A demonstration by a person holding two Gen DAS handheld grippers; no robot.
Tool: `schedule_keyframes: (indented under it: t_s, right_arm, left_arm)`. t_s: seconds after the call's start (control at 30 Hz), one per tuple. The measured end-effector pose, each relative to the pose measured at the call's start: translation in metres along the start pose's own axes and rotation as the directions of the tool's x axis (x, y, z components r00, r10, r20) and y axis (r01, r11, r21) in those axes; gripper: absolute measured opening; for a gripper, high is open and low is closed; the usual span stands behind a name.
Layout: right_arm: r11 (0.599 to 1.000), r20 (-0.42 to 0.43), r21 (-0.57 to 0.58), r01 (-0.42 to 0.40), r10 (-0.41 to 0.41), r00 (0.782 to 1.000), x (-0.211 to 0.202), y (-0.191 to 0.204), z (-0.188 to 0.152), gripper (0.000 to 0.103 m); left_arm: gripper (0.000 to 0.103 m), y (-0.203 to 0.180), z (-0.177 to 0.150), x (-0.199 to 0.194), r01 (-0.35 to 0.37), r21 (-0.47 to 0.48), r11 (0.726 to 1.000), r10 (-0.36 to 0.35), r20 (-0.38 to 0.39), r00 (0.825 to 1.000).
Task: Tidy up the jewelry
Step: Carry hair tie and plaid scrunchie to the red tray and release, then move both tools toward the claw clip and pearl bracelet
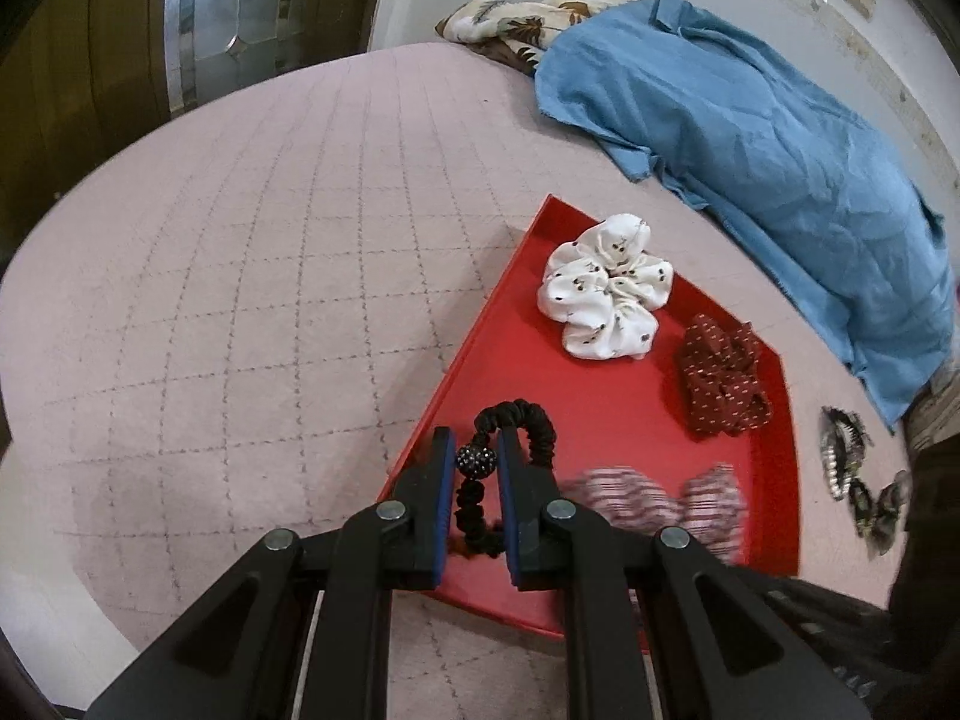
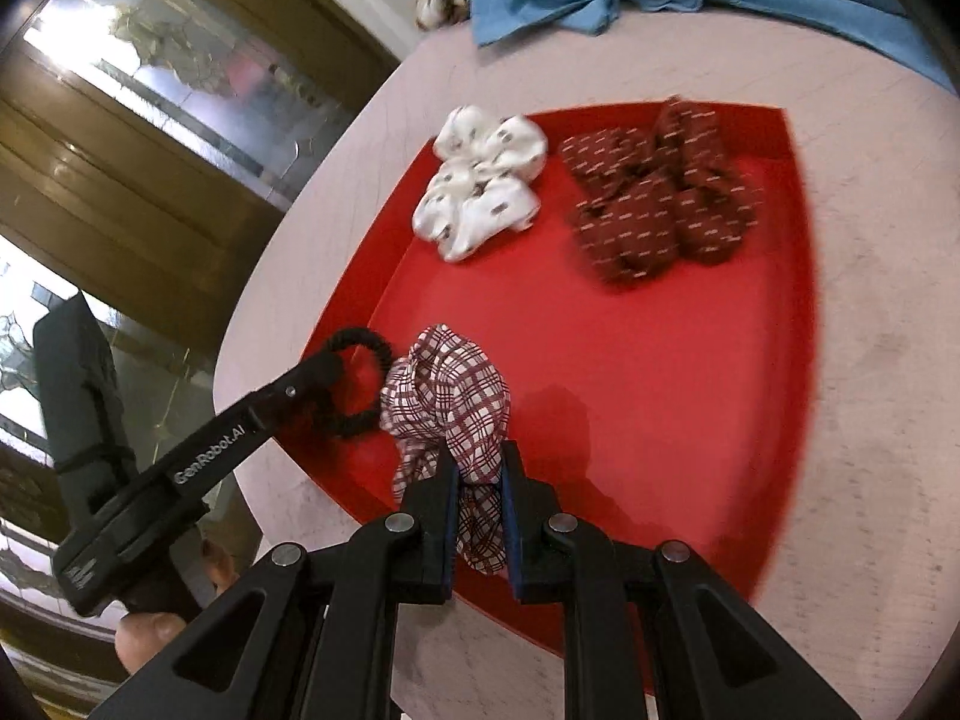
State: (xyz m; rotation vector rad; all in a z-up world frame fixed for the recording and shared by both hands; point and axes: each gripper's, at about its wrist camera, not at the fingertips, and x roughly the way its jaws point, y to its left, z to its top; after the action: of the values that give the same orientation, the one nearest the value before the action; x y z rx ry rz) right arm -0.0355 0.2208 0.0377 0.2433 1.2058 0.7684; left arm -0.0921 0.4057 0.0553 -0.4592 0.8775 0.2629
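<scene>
Two hand-held grippers work over a red tray set on a pink quilted surface. The left gripper has its fingers closed on a black hair tie — a dark beaded ball on the band sits right between the blue pads — and holds it over the tray's near left corner. In the right wrist view the right gripper has its fingers clamped on a maroon-and-white plaid scrunchie, bunched above the fingertips over the tray's near edge, just beside the black tie.

On the tray's far side lie a white printed scrunchie and, apart from it to the right, a dark red dotted scrunchie. Off the tray on the right, hair clips rest on the surface — details too small to tell. Beyond them a blue cloth lies crumpled, with a leaf-print fabric behind it.
</scene>
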Motion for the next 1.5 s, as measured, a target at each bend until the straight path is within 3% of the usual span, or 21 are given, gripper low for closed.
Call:
schedule_keyframes:
  t_s: [0.1,0.23,0.33,0.43,0.53,0.6,0.9,1.0,1.13,1.33,1.5]
  right_arm:
    - [0.999,-0.009,-0.034,0.016,-0.017,1.000,0.010,0.012,0.001,0.014]
    - [0.996,-0.018,-0.074,0.039,-0.041,0.999,0.020,0.026,0.004,0.014]
    - [0.993,-0.020,-0.102,0.060,-0.062,0.998,0.025,0.035,0.003,0.016]
    - [0.985,-0.001,-0.146,0.091,-0.092,0.996,0.020,0.042,0.001,0.022]
    - [0.977,0.031,-0.182,0.114,-0.110,0.993,0.009,0.047,-0.001,0.041]
    - [0.974,0.057,-0.190,0.122,-0.113,0.992,0.001,0.049,-0.002,0.047]
    - [0.973,0.147,-0.173,0.152,-0.127,0.981,-0.060,0.025,-0.017,0.048]
    - [0.963,0.186,-0.158,0.218,-0.188,0.964,-0.094,-0.004,-0.027,0.048]
    - [0.942,0.219,-0.070,0.328,-0.306,0.927,-0.139,-0.063,-0.032,0.048]
    - [0.885,0.270,0.135,0.445,-0.465,0.843,-0.192,-0.151,-0.006,0.048]
    - [0.865,0.277,0.156,0.476,-0.501,0.820,-0.188,-0.174,0.033,0.067]
  left_arm:
    - [0.017,0.000,0.001,-0.007,0.048,-0.008,0.999,-0.048,0.019,0.999]
    - [0.039,-0.003,0.002,-0.024,0.118,0.004,0.993,-0.118,0.088,0.989]
    - [0.042,-0.005,0.003,-0.038,0.129,0.020,0.991,-0.130,0.150,0.980]
    - [0.045,-0.003,0.005,-0.042,0.120,0.019,0.993,-0.122,0.171,0.978]
    - [0.045,-0.001,0.006,-0.040,0.122,0.001,0.993,-0.120,0.168,0.978]
    - [0.045,0.000,0.006,-0.038,0.119,-0.010,0.993,-0.116,0.163,0.980]
    - [0.046,-0.015,-0.001,-0.034,0.109,0.016,0.994,-0.110,0.153,0.982]
    - [0.048,-0.033,-0.009,-0.040,0.130,0.066,0.989,-0.139,0.155,0.978]
    - [0.051,-0.067,-0.023,-0.047,0.198,0.152,0.968,-0.218,0.133,0.967]
    - [0.058,-0.124,-0.052,-0.050,0.227,0.328,0.917,-0.274,0.104,0.956]
    - [0.058,-0.141,-0.061,-0.036,0.210,0.374,0.903,-0.252,0.065,0.966]
